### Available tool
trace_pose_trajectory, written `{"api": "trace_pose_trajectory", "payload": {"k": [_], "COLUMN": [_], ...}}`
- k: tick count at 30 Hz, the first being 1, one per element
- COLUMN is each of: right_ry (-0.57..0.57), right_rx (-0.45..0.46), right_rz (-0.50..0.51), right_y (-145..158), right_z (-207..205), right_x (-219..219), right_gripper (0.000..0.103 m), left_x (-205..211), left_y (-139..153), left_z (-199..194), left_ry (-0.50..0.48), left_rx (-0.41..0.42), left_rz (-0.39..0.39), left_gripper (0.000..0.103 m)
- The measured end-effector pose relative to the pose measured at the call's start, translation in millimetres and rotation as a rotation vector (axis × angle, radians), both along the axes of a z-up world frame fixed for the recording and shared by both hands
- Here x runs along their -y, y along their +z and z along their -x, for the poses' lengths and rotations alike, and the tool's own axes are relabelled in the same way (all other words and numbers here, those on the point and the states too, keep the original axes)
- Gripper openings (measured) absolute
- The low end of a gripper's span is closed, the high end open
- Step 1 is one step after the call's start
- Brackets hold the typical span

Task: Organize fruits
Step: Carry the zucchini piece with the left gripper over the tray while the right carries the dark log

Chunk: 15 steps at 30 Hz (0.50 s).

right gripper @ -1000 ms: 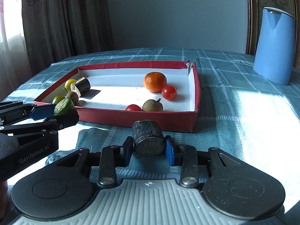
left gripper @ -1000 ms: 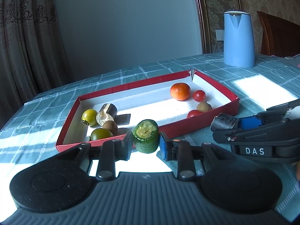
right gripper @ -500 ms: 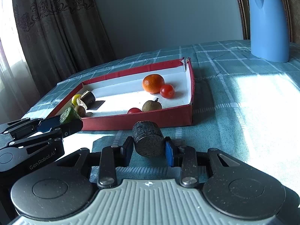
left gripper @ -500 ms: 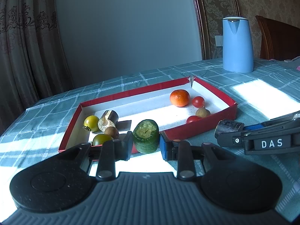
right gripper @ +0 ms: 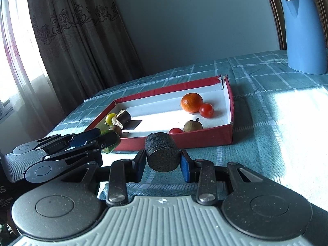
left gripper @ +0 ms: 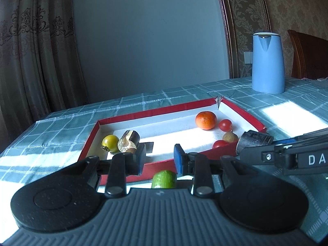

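One dark, rough-skinned cylinder (right gripper: 163,153) sits clamped in the right gripper's (right gripper: 163,162) jaws; left gripper's (left gripper: 159,160) jaws gape wide.

green piece (left gripper: 164,179) half hidden behind gripper body

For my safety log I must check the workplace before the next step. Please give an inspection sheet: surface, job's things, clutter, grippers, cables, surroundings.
Surface: teal checked tablecloth, with sunlit patches.
Job's things: red cardboard tray with white floor holds an orange mandarin, two red cherry tomatoes, a brown round fruit, a yellow tomato and a dark cut stub; a green cut piece is outside, before the near wall.
Clutter: tall blue kettle beyond the tray.
Grippers: right gripper shut on a dark rough cylinder; left gripper at the green piece, grip unclear.
Cables: nothing seen.
Surroundings: brown patterned curtain, grey wall, wooden chair.
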State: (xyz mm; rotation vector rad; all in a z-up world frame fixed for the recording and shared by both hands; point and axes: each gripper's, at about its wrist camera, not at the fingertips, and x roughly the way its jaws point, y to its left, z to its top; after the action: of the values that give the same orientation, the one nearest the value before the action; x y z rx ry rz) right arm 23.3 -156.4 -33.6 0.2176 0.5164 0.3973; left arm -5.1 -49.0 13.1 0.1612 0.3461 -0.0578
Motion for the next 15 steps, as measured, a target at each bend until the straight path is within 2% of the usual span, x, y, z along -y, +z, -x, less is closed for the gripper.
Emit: {"api": "trace_pose_trajectory", "payload": {"k": [7, 9, 13, 15], "right_ry": [0.001, -0.006, -0.020, -0.017], "right_rx": [0.048, 0.059, 0.062, 0.056], "right_rz": [0.046, 0.064, 0.075, 0.082], "right_y": [15.8, 19.2, 22.9, 22.8], "right_z": [-16.0, -22.5, -37.1, -43.6], "right_x": [-15.1, -19.6, -25.3, -28.4], "right_gripper": [0.035, 0.035, 0.035, 0.035], "left_x": [-10.4, -13.8, -30.5, -37.3], "left_y": [6.7, 6.8, 8.5, 8.1], "left_z": [-14.5, -21.8, -31.9, -37.2], "left_ry": [0.039, 0.051, 0.070, 0.078], "left_rx": [0.007, -0.009, -0.036, -0.044], "left_rz": [0.033, 0.027, 0.065, 0.064], "left_gripper": [0.027, 0.023, 0.017, 0.017]}}
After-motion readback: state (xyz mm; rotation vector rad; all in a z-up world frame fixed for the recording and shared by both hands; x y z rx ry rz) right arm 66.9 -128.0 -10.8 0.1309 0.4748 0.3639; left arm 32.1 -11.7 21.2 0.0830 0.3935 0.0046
